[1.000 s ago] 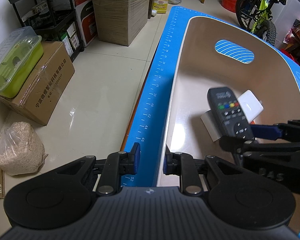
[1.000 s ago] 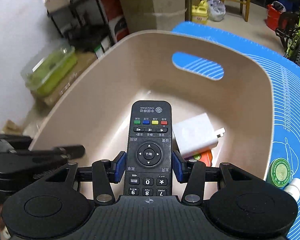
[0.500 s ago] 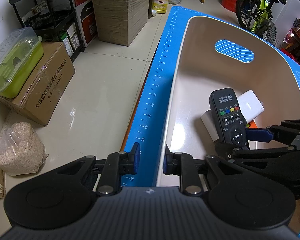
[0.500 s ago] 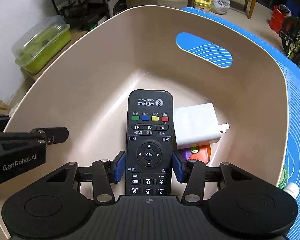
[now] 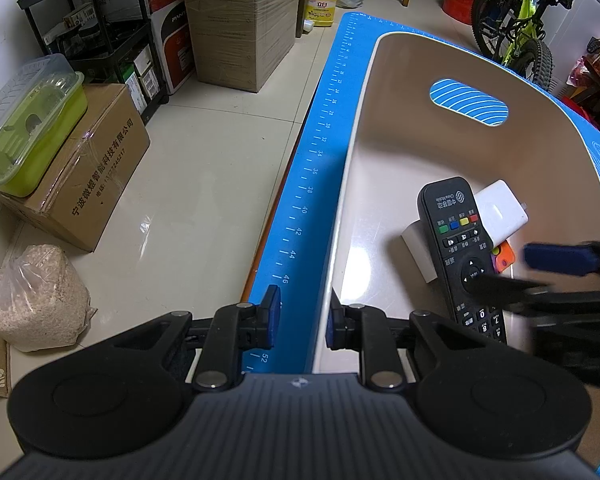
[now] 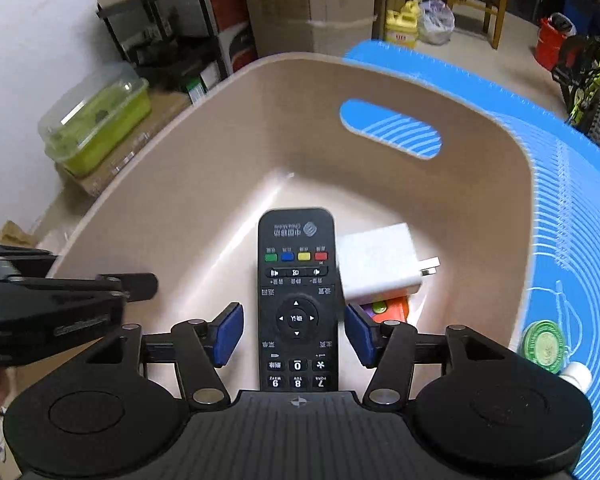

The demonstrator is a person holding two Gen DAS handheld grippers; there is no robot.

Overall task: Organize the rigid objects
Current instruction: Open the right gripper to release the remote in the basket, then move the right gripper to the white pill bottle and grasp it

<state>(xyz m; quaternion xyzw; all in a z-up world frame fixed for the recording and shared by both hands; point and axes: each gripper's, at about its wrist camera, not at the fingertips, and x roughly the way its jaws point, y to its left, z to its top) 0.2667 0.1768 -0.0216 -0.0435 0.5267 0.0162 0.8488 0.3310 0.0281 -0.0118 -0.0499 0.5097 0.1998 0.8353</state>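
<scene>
A black remote (image 6: 296, 280) lies in the beige basin (image 6: 220, 160), its far end beside a white charger (image 6: 380, 268) and over an orange and purple item (image 6: 392, 306). My right gripper (image 6: 296, 334) hangs just above it. Its jaws are opening, and both blue pads stand clear of the remote's sides. In the left wrist view the remote (image 5: 456, 240) rests on the basin (image 5: 400, 140) floor, with the blurred right gripper (image 5: 528, 274) over its near half. My left gripper (image 5: 300, 320) straddles the basin's near rim with its jaws narrow.
The basin stands on a blue mat (image 5: 312, 184). A green round tin (image 6: 544, 346) and a white cap (image 6: 578, 376) lie on the mat to the basin's right. Beyond the table's left edge, the floor holds cardboard boxes (image 5: 80, 176), a green container (image 5: 28, 120) and a filled bag (image 5: 36, 296).
The right gripper lowered the remote into the basin, then its pads came off the remote and it pulled back a little. The left gripper has not moved.
</scene>
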